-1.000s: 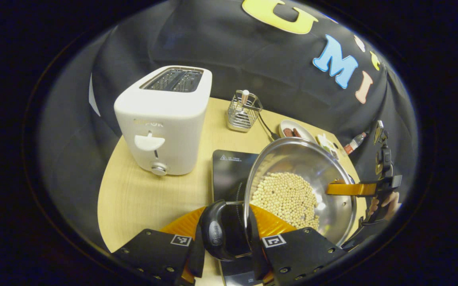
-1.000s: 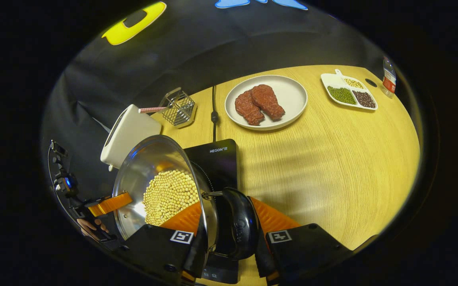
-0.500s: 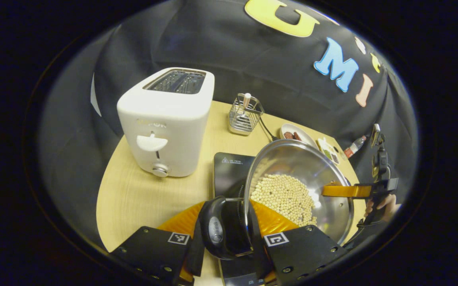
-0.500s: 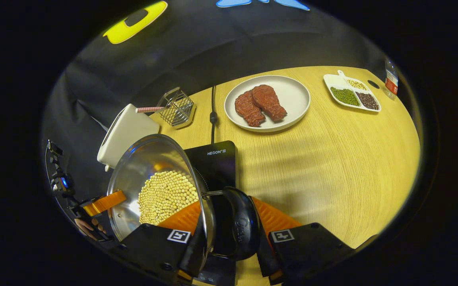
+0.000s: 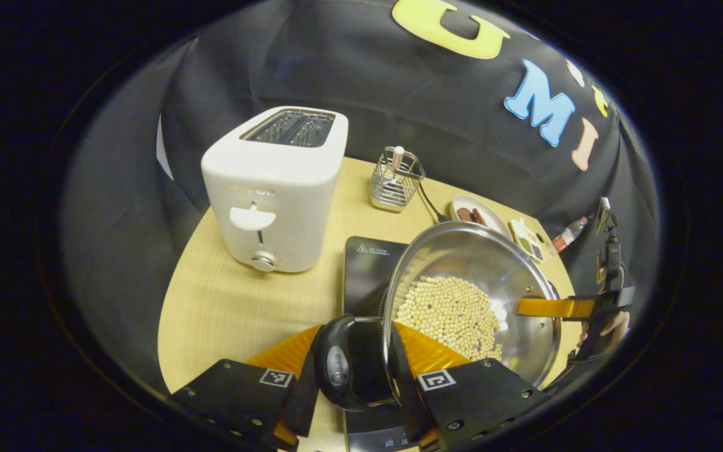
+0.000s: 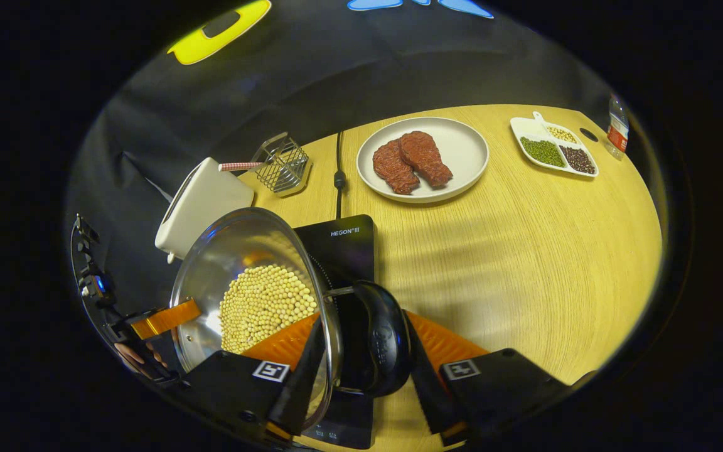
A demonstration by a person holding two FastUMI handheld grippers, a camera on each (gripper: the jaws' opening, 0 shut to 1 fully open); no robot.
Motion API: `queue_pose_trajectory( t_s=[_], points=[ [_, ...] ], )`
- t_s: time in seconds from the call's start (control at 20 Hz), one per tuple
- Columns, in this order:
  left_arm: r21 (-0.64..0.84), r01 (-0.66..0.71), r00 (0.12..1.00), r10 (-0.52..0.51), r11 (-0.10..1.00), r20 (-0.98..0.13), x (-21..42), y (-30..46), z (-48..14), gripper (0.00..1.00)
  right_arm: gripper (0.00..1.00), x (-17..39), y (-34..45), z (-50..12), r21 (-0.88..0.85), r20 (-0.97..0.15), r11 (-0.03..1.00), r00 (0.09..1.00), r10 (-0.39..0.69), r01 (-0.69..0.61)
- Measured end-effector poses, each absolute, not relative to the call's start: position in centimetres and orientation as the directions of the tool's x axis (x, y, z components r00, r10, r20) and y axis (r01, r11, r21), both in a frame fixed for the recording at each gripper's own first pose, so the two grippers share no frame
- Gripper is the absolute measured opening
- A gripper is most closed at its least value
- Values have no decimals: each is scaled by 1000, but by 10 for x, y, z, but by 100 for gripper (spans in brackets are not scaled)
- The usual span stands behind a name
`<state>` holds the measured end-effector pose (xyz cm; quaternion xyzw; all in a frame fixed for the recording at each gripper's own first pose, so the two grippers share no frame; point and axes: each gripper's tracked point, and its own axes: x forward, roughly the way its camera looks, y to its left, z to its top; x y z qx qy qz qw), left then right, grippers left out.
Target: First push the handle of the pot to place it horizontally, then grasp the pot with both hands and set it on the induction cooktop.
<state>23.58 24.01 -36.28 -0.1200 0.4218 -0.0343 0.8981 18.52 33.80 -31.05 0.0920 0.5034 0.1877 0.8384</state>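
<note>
A steel pot point(image 5: 462, 263) half full of pale beans point(image 5: 449, 314) sits over the black induction cooktop point(image 5: 368, 263); its base is hidden. My left gripper point(image 5: 355, 339) is shut on the pot's near black loop handle point(image 5: 339, 367), one finger on each side. In the right gripper view, the pot point(image 6: 230, 251) covers the left part of the cooktop point(image 6: 342, 251). My right gripper point(image 6: 364, 326) straddles the other loop handle point(image 6: 380, 351) and the rim, fingers spread with a small gap. The right gripper point(image 5: 578, 307) also shows beyond the pot, and the left gripper point(image 6: 154, 320) likewise.
A white toaster point(image 5: 273, 188) stands left of the cooktop and a wire basket point(image 5: 396, 179) behind it. A plate point(image 6: 462, 135) with two pieces of meat, a divided dish point(image 6: 553, 147) of beans and a bottle point(image 6: 615, 129) lie farther right. A cable point(image 6: 338, 176) runs back from the cooktop.
My right gripper's fingers have spread apart around the handle. My left gripper's fingers have widened slightly. The pot has stayed over the cooktop, shifting little.
</note>
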Motion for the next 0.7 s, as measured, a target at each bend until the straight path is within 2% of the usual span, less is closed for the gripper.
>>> queue_pose_trajectory(
  t_s=[0.05,0.1,0.2,0.4,0.45,0.5,0.7],
  points=[
    [-211,-52,652,-127,976,-748,234,246,-356,65,76,185,334,-307,334,-807,913,429,405,-233],
    [-183,-58,665,-99,981,-740,233,250,-345,67,99,183,330,-301,321,-804,916,440,398,-242],
    [-99,-89,682,-12,991,-732,227,261,-331,84,98,181,318,-284,304,-790,917,469,394,-259],
    [-50,-132,751,67,990,-657,214,258,-274,84,96,178,281,-247,279,-752,924,539,379,-261],
    [-33,-149,764,93,988,-638,208,256,-259,84,100,177,268,-239,272,-746,928,553,371,-255],
    [-16,-162,782,118,987,-612,201,250,-244,84,98,175,259,-230,280,-734,926,566,376,-253],
    [7,-188,865,168,982,-472,179,213,-179,84,98,174,204,-183,269,-656,935,668,352,-230]
  ],
)
